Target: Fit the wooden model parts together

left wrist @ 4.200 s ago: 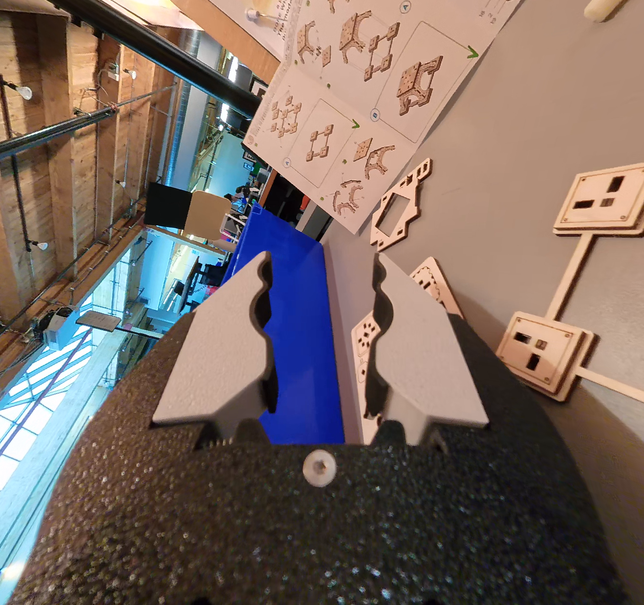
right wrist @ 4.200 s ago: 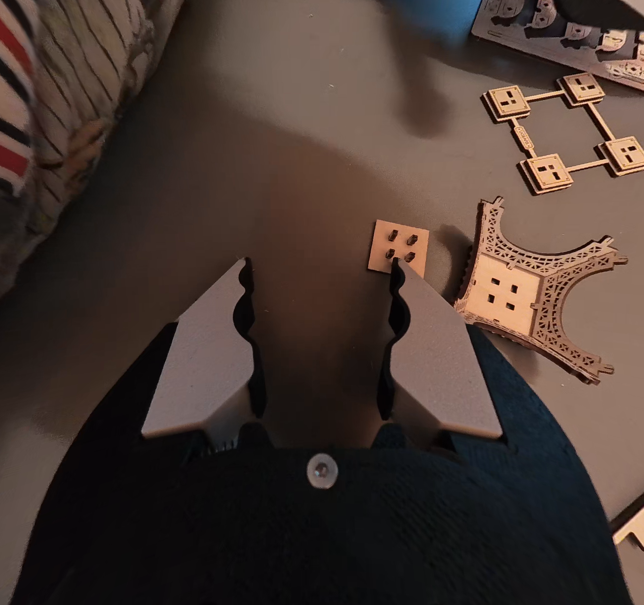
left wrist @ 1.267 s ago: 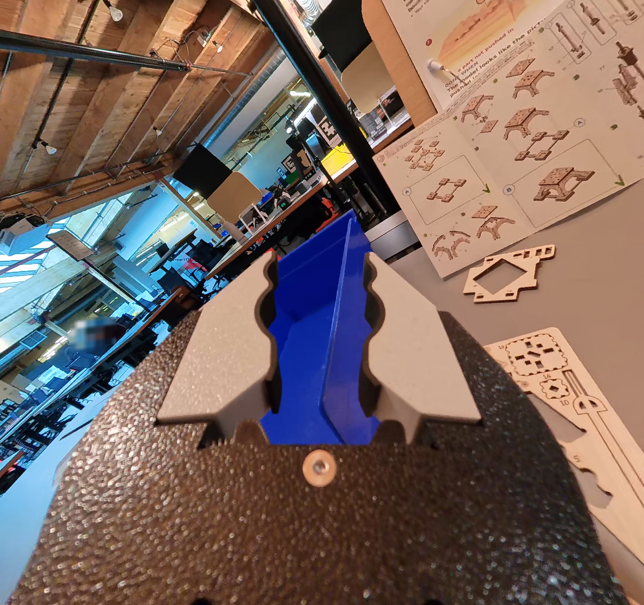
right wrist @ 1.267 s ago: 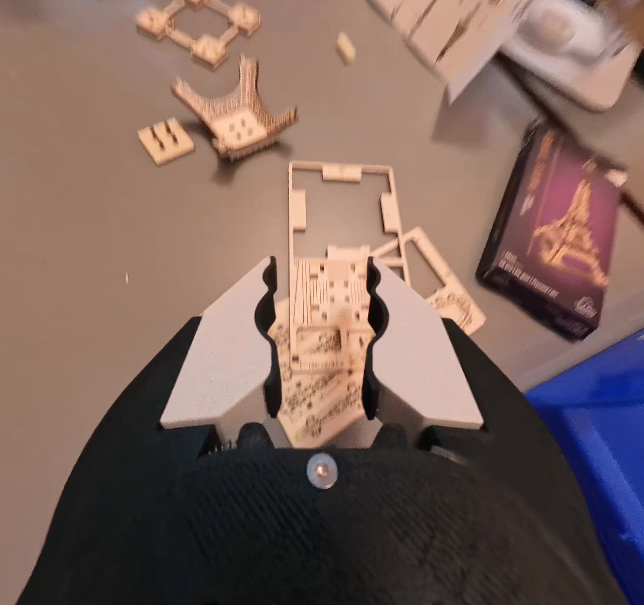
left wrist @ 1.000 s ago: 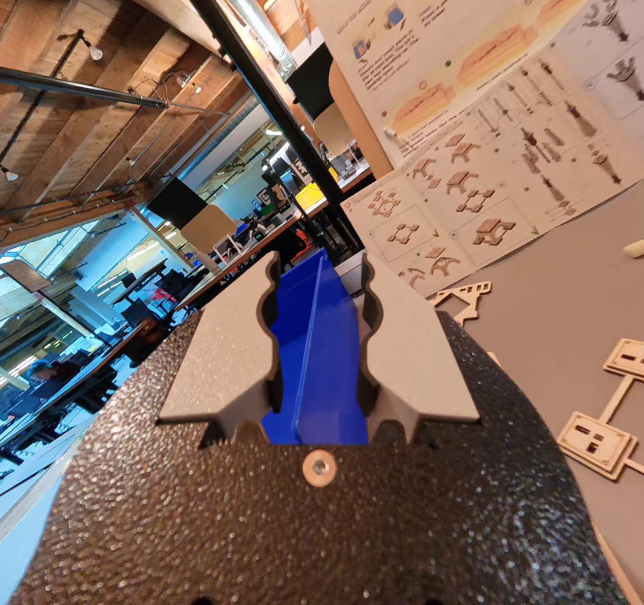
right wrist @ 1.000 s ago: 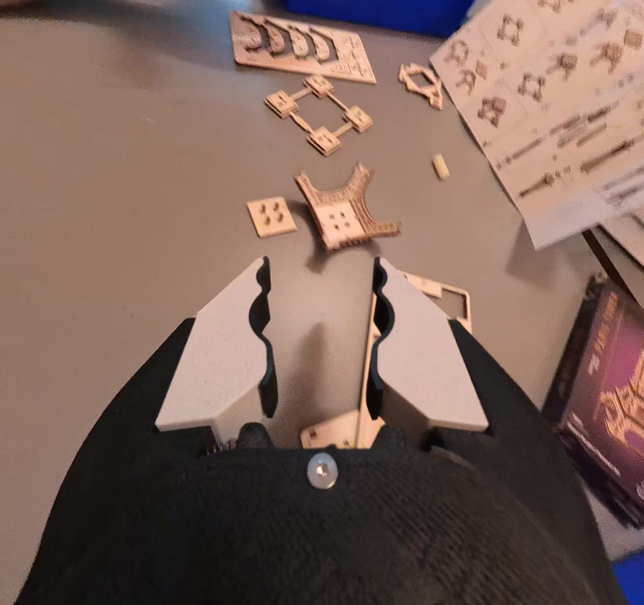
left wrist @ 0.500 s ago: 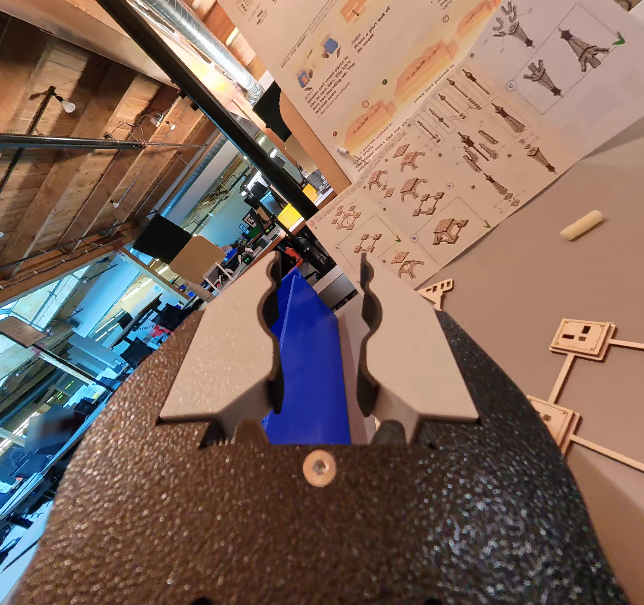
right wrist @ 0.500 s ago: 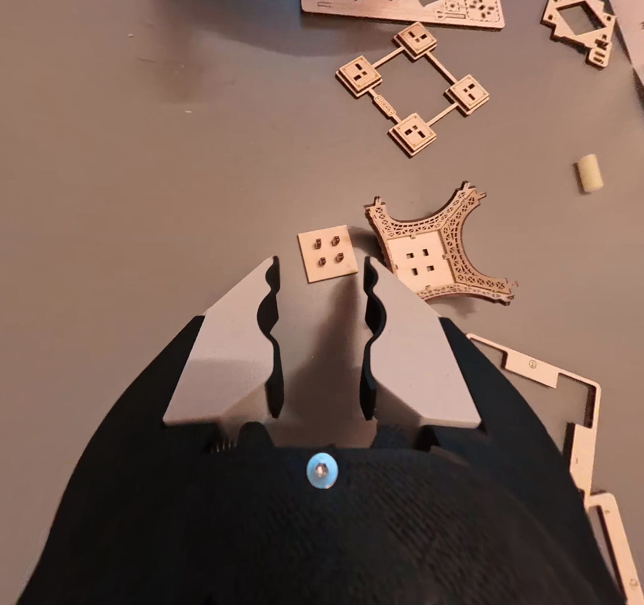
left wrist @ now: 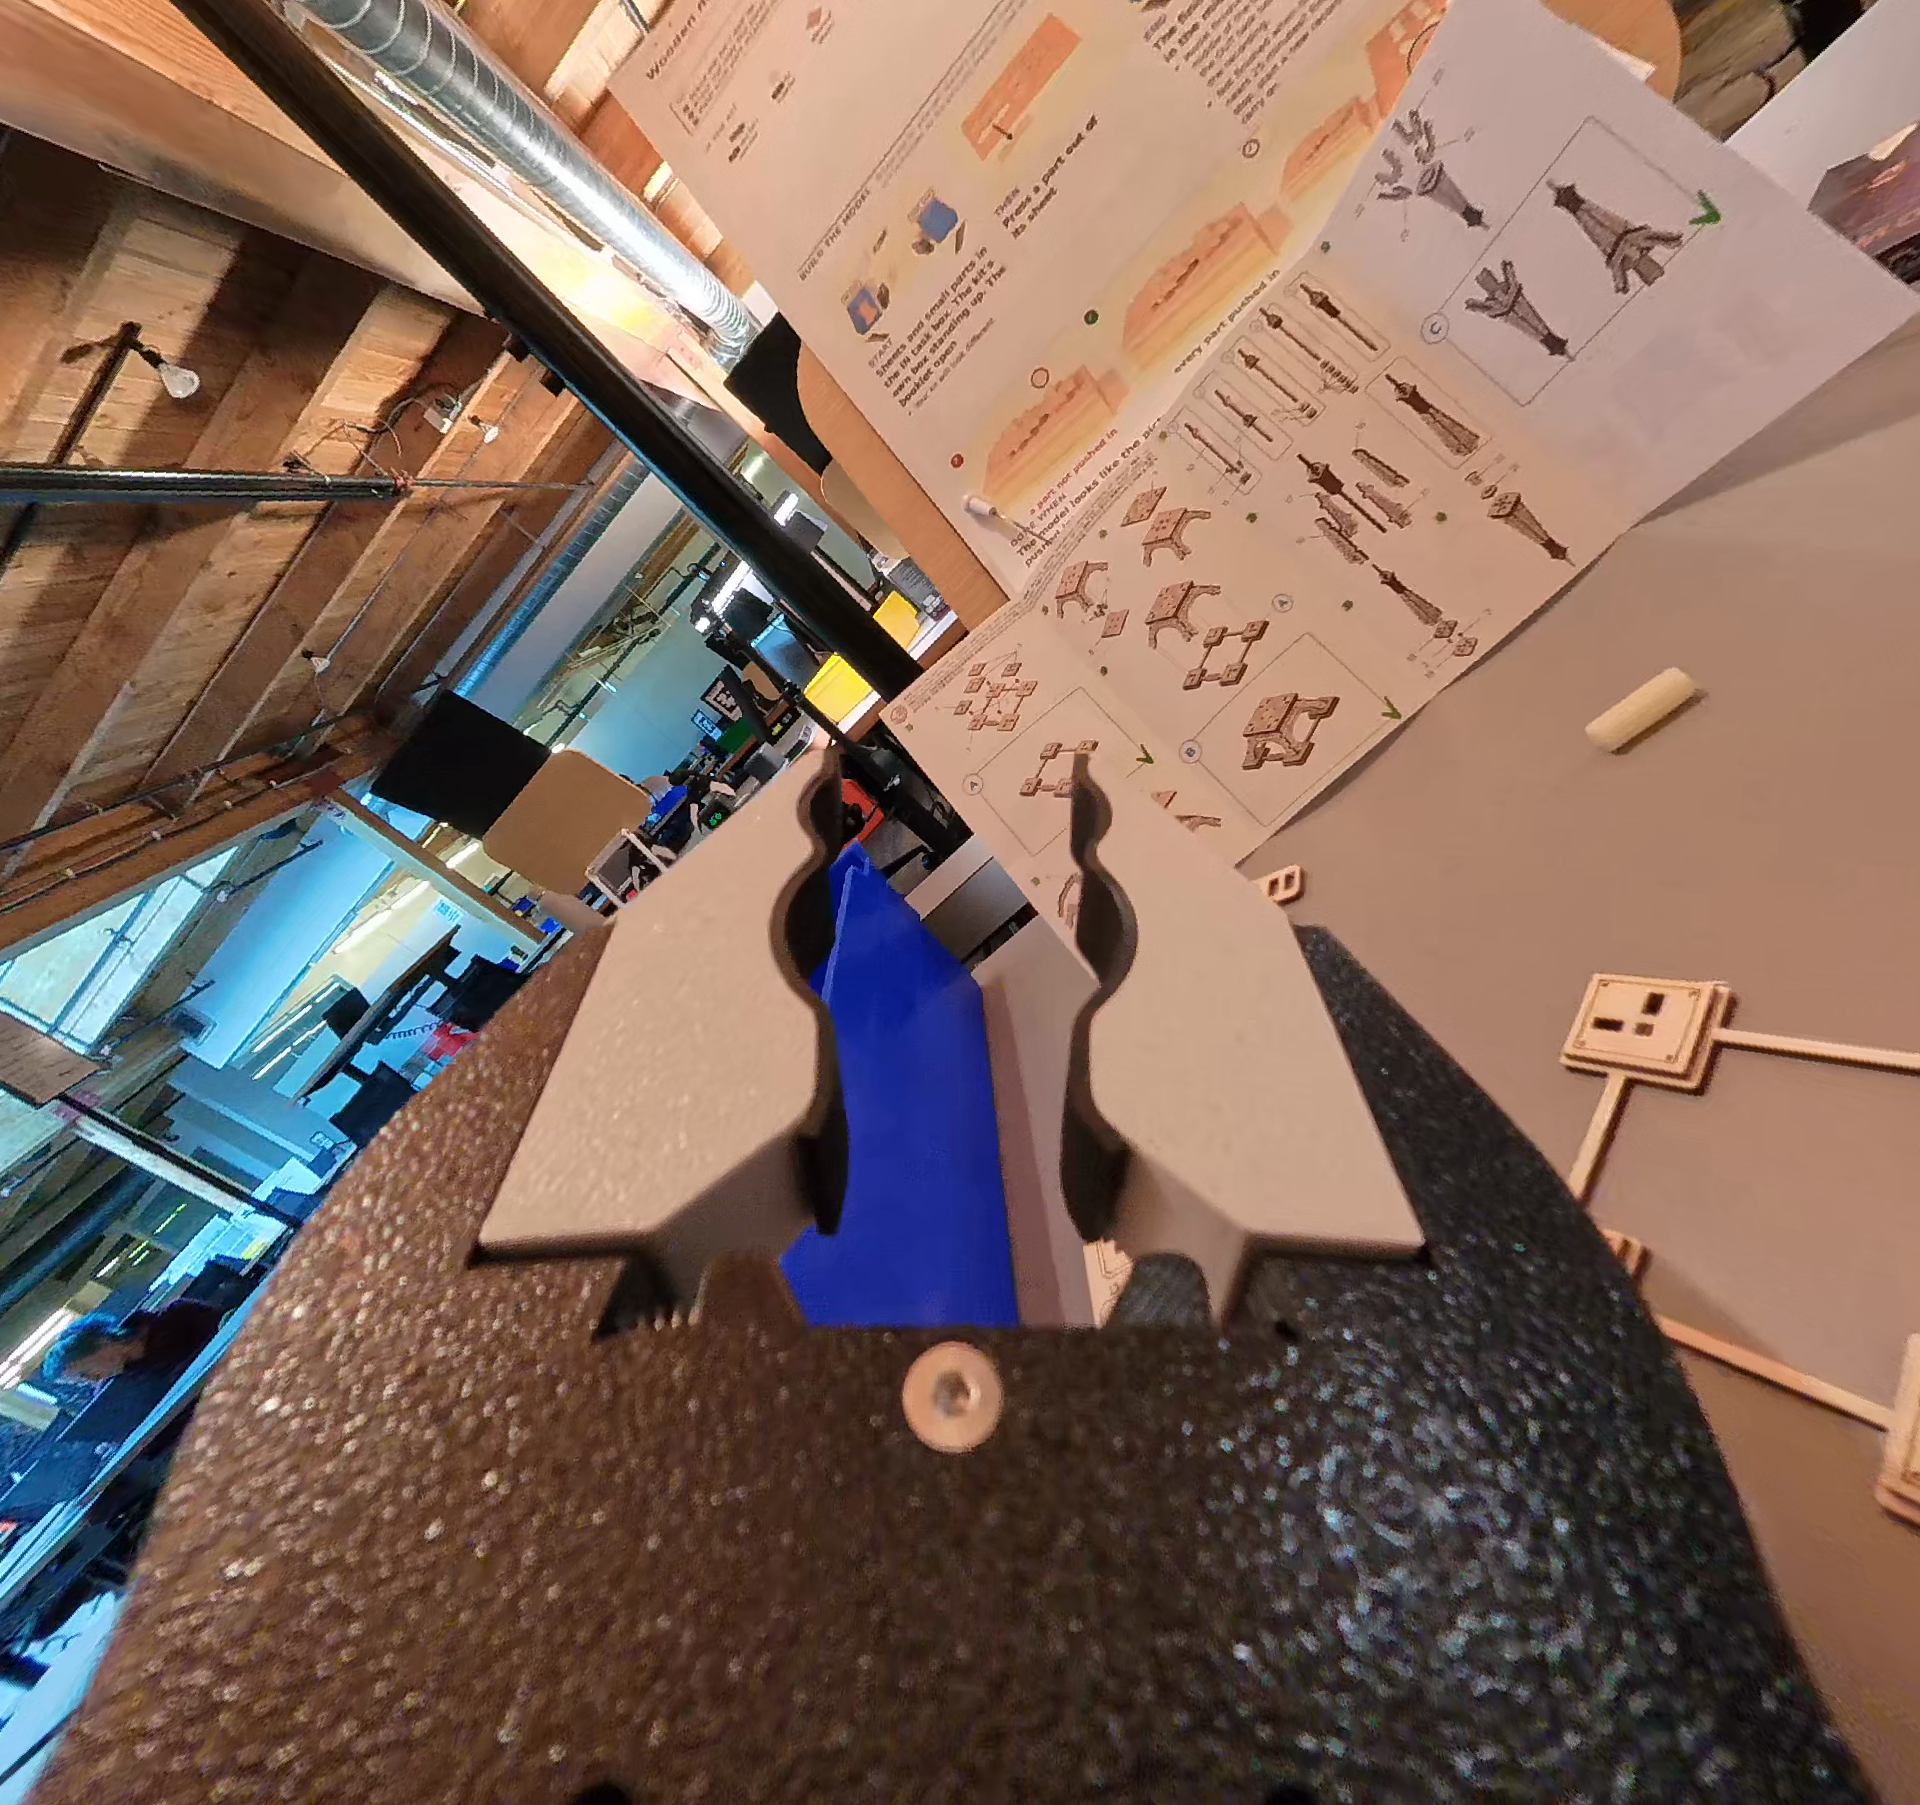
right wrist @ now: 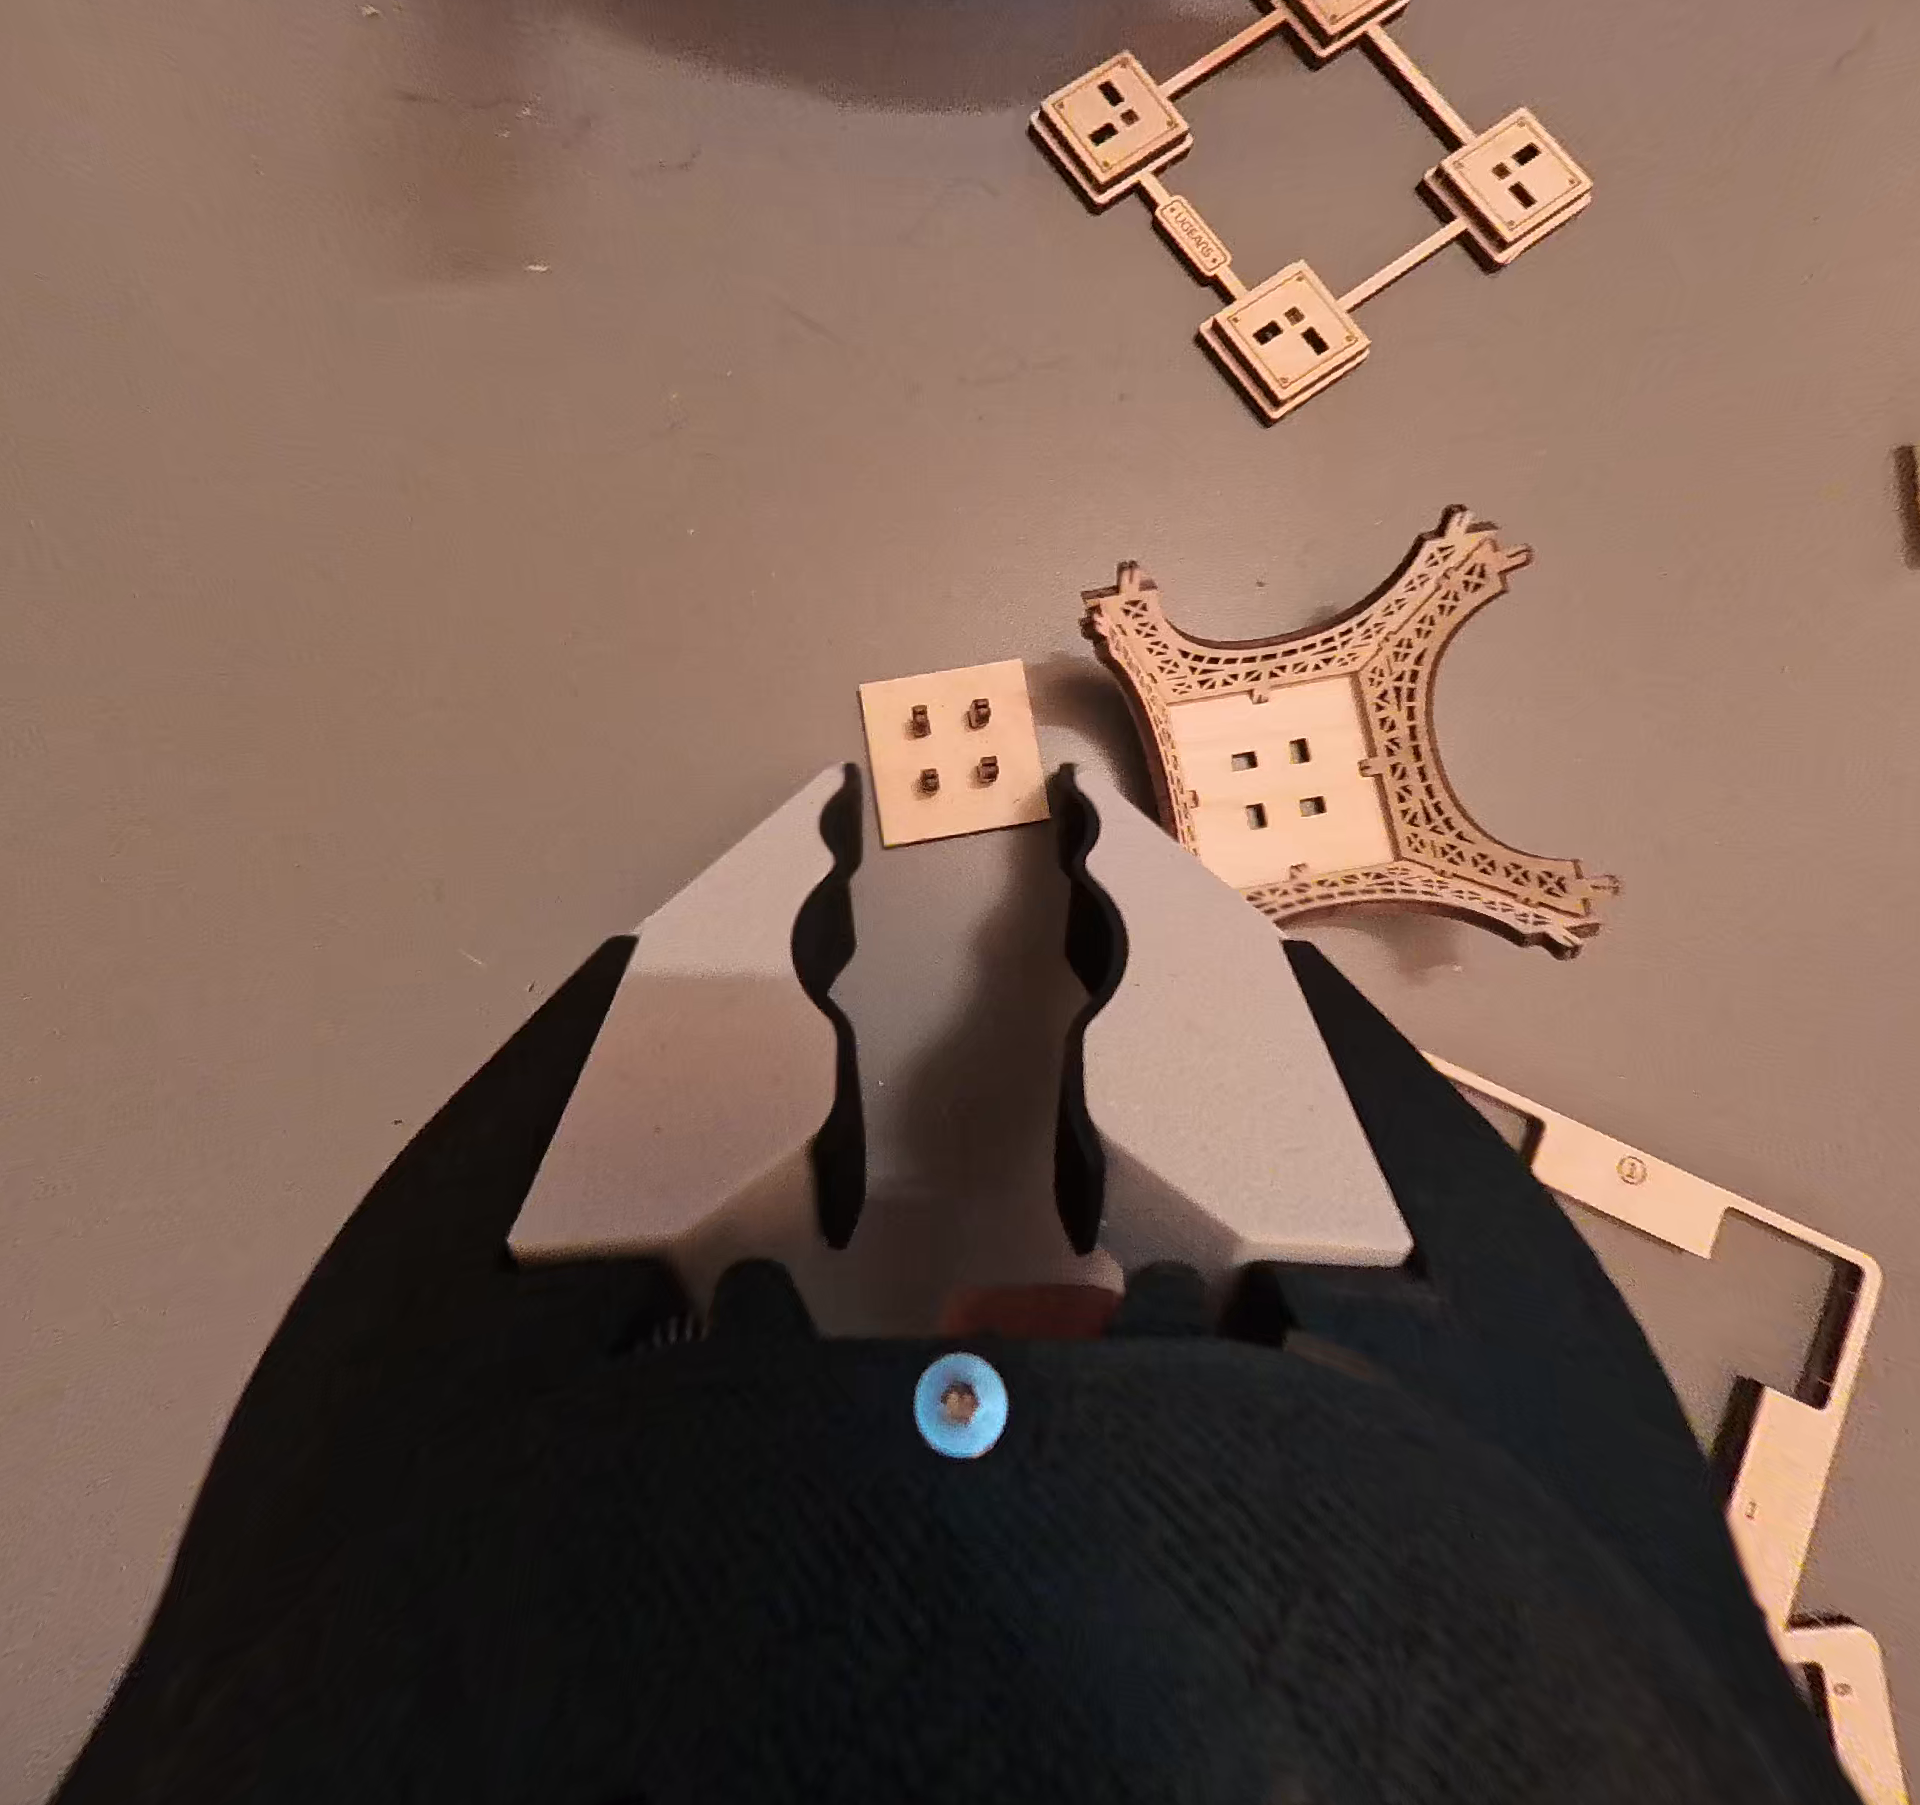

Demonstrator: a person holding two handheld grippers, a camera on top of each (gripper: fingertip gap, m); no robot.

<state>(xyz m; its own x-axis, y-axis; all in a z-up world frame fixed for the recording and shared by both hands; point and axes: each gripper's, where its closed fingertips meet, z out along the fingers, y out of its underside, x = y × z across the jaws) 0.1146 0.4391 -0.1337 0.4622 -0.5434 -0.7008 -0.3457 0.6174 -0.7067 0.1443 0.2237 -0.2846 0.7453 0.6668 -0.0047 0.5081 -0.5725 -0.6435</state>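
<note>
Small square wooden plate (right wrist: 953,752) with four upright pegs, lying flat on the grey table. Just beside it to the right, not visibly touching: lattice arch section (right wrist: 1340,747), flat, with four square holes. Farther off: four slotted square pads joined by thin struts (right wrist: 1314,166), flat.

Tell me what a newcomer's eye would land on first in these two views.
In the right wrist view, the lattice-cut tower base lies flat on the grey table, with the small square plate with four pegs beside it, just ahead of the open right gripper. Farther off lies a frame of four slotted squares. In the left wrist view, the open left gripper points at a blue bin, and the big instruction sheet stands out.
</note>
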